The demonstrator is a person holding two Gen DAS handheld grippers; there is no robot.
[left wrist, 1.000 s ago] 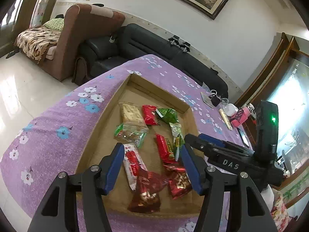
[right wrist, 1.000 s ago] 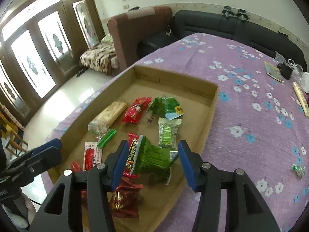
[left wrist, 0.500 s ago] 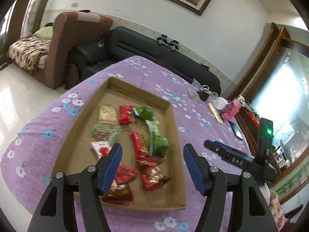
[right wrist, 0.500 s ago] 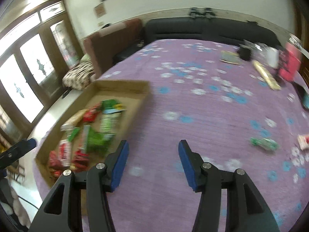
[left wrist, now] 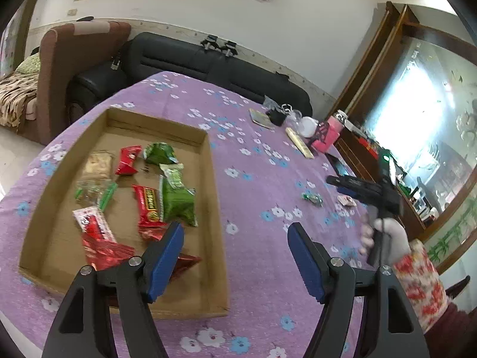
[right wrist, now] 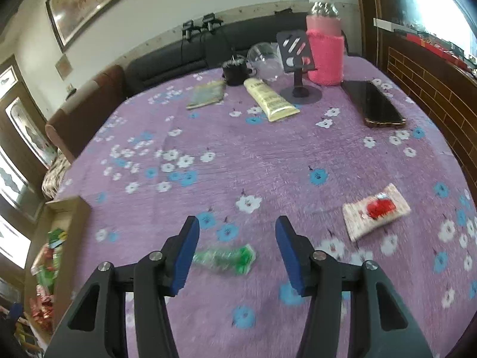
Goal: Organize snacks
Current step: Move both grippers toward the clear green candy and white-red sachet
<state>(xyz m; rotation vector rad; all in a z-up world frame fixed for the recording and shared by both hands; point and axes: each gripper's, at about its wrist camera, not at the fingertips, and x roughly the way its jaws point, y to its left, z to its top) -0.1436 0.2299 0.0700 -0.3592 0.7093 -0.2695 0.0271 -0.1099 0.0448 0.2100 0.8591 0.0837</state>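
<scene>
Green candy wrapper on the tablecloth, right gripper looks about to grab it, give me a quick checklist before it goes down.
1. Right gripper open: ok, both fingers spread and holding nothing.
2. Green candy wrapper between the fingers: ok, it lies in the gap, closer to the left finger.
3. Nothing crowding the wrapper: ok, the white and red packet lies apart to the right.
4. Height above the tablecloth: cannot tell, the picture is motion-blurred.
5. Room in the cardboard tray: ok, bare floor shows at its far end.
6. Left gripper out of the way: ok, open over the tray's near right corner.
</scene>
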